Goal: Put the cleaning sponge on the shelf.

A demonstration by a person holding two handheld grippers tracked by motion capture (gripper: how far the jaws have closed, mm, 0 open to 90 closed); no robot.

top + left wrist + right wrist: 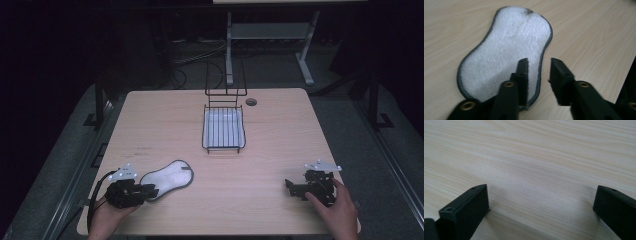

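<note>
Left tool (537,71): we see its black jaws parted to a narrow gap, one over the pad's near end, the other over bare wood; nothing is pinched between them.
Pad (506,52): our work piece lies flat at the bench's near left, peanut-shaped, white fluffy pile, dark stitched edge, small dark mark at the far end.
Right tool (541,202): we hold it at the near right, jaws spread wide over bare wood, gripping nothing, well apart from the pad.
Bench (165,120): pale wood grain, smooth, matt.
Wire basket (223,129): thin black rods around a pale tray, mid-bench, far from both tools.
Risk, grip: we judge that the thin, limp pad may slide away or fold if the jaws close on its edge alone.
Risk, surface: we judge that the hard jaw tips could scrape the wood if pressed down.
</note>
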